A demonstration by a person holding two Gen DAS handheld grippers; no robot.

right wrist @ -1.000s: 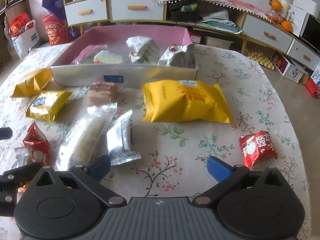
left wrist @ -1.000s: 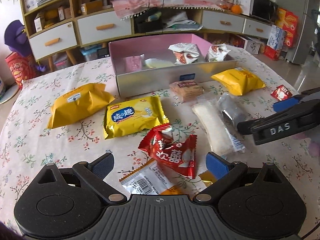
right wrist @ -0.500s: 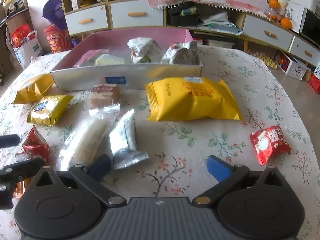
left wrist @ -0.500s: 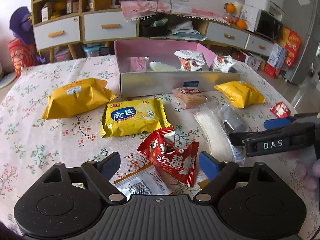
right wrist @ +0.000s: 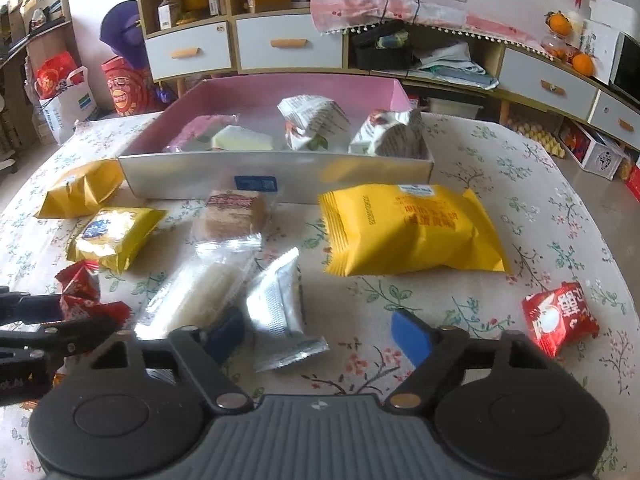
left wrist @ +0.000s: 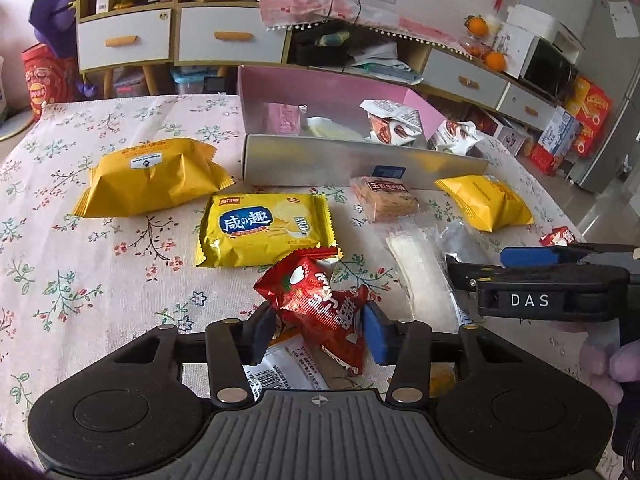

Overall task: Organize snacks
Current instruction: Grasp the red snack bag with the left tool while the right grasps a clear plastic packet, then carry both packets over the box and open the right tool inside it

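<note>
Nearest your left gripper (left wrist: 318, 330), the jaws had just been closing and were clamped on the red snack packet (left wrist: 320, 304), pads pressing both sides. Your right gripper (right wrist: 320, 336) had also been narrowing; its jaws stood released around the silver packet (right wrist: 280, 312), not pressing it. Beyond, yellow packets (right wrist: 408, 232) lay on the floral counter (right wrist: 520, 184). Farthest, the pink box (right wrist: 280, 96) held four snacks.

Black ribbed left gripper (left wrist: 316, 330) with blue-padded fingers (left wrist: 376, 334), silver rivets
</note>
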